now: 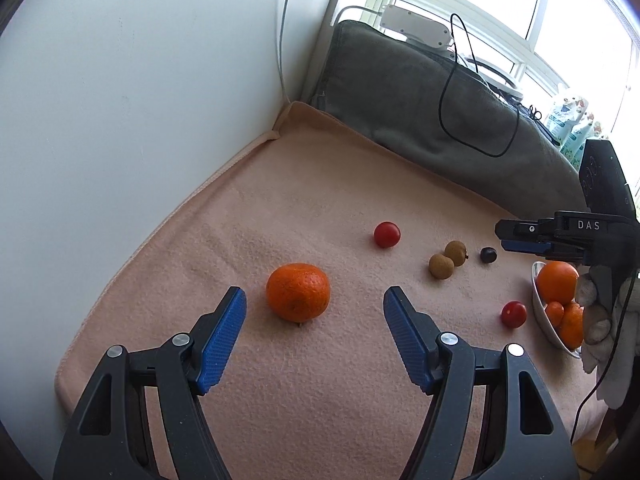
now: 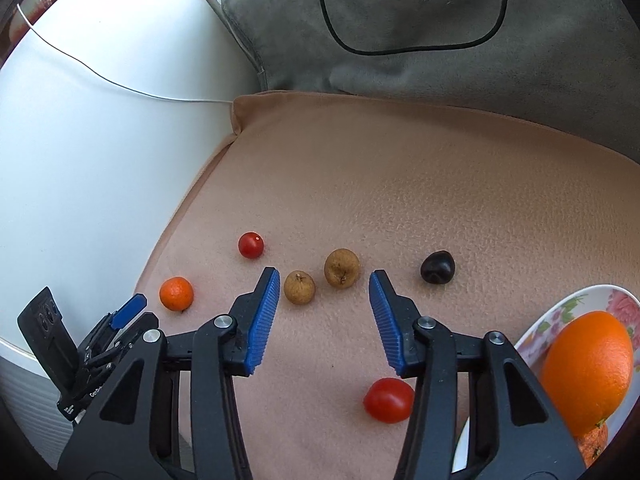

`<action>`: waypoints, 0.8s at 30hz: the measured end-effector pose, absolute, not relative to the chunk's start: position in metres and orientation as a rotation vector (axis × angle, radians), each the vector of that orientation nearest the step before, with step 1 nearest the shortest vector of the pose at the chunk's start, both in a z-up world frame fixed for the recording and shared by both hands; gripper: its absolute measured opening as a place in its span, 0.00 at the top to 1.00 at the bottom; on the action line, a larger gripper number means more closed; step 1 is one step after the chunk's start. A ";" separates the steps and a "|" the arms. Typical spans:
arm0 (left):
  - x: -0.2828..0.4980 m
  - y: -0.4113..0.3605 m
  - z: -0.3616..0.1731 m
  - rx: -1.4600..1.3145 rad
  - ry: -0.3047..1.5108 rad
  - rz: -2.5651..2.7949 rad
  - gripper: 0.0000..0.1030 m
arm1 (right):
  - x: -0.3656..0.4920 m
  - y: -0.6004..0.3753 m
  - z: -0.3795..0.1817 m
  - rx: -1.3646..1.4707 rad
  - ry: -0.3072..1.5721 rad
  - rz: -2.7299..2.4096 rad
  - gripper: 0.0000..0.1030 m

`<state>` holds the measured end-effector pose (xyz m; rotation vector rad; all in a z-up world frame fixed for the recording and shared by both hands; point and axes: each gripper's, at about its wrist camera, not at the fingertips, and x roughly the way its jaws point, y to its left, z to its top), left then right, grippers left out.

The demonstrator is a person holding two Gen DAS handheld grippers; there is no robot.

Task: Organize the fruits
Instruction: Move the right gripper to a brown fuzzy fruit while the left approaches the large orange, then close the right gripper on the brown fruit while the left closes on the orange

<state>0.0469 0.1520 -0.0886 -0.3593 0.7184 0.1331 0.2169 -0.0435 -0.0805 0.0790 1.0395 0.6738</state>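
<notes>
The left gripper (image 1: 314, 312) is being held with its fingers (image 1: 224, 332) spread wide, nothing being gripped; a tangerine (image 1: 298, 297) is lying on the peach blanket (image 1: 280, 208) between and just ahead of the fingertips, nearer the left one. Beyond the right fingertip, a cherry tomato (image 1: 387, 234) is resting, with two brown fruits (image 1: 448, 259) touching each other and a dark fruit (image 1: 488, 255) farther right. A second tomato (image 1: 513, 314) is lying just beside the bowl (image 1: 540, 312), in which oranges (image 1: 557, 282) are being kept.

The right gripper (image 2: 324, 292) is likewise being held wide and empty. The two brown fruits (image 2: 320, 276) are sitting between its fingertips, just ahead. The dark fruit (image 2: 437, 267) is lying right of the right fingertip; one tomato (image 2: 388, 400) is lying below that finger, close to the floral bowl (image 2: 560, 308). The tangerine (image 2: 176, 293) is lying well left.
</notes>
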 end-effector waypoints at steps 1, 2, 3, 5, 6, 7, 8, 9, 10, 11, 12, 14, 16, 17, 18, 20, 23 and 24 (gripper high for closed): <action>0.047 0.153 -0.090 -0.362 0.721 0.133 0.31 | 0.221 -0.041 -0.084 0.082 1.053 0.672 0.54; 0.048 0.153 -0.091 -0.366 0.722 0.132 0.31 | 0.224 -0.038 -0.087 0.086 1.064 0.672 0.54; 0.049 0.153 -0.092 -0.370 0.724 0.129 0.32 | 0.227 -0.036 -0.090 0.089 1.074 0.671 0.54; 0.050 0.155 -0.095 -0.374 0.730 0.131 0.32 | 0.233 -0.032 -0.097 0.091 1.092 0.663 0.56; 0.051 0.156 -0.095 -0.376 0.732 0.130 0.33 | 0.235 -0.031 -0.100 0.090 1.100 0.658 0.58; 0.051 0.156 -0.096 -0.379 0.734 0.129 0.33 | 0.238 -0.029 -0.103 0.090 1.108 0.654 0.58; 0.052 0.157 -0.097 -0.381 0.736 0.128 0.33 | 0.240 -0.028 -0.106 0.092 1.116 0.651 0.58; 0.053 0.158 -0.098 -0.382 0.737 0.127 0.33 | 0.243 -0.028 -0.109 0.095 1.122 0.647 0.58; 0.053 0.158 -0.098 -0.382 0.738 0.125 0.33 | 0.244 -0.027 -0.111 0.096 1.126 0.646 0.58; 0.054 0.158 -0.099 -0.382 0.740 0.123 0.33 | 0.246 -0.026 -0.113 0.095 1.130 0.645 0.58; 0.055 0.158 -0.099 -0.382 0.742 0.122 0.33 | 0.247 -0.025 -0.114 0.091 1.130 0.641 0.58; 0.058 0.157 -0.101 -0.381 0.747 0.119 0.35 | 0.249 -0.023 -0.116 0.084 1.134 0.631 0.58; 0.061 0.157 -0.103 -0.383 0.753 0.118 0.38 | 0.250 -0.021 -0.117 0.078 1.137 0.629 0.59; 0.062 0.157 -0.104 -0.384 0.755 0.118 0.38 | 0.249 -0.021 -0.117 0.075 1.137 0.627 0.59; 0.063 0.157 -0.105 -0.383 0.756 0.120 0.38 | 0.249 -0.020 -0.117 0.069 1.137 0.626 0.59; 0.065 0.158 -0.107 -0.385 0.761 0.120 0.38 | 0.251 -0.017 -0.118 0.061 1.138 0.622 0.59; 0.067 0.159 -0.109 -0.384 0.768 0.126 0.39 | 0.252 -0.015 -0.120 0.054 1.140 0.617 0.62; 0.067 0.160 -0.110 -0.385 0.771 0.130 0.40 | 0.253 -0.014 -0.120 0.054 1.142 0.615 0.64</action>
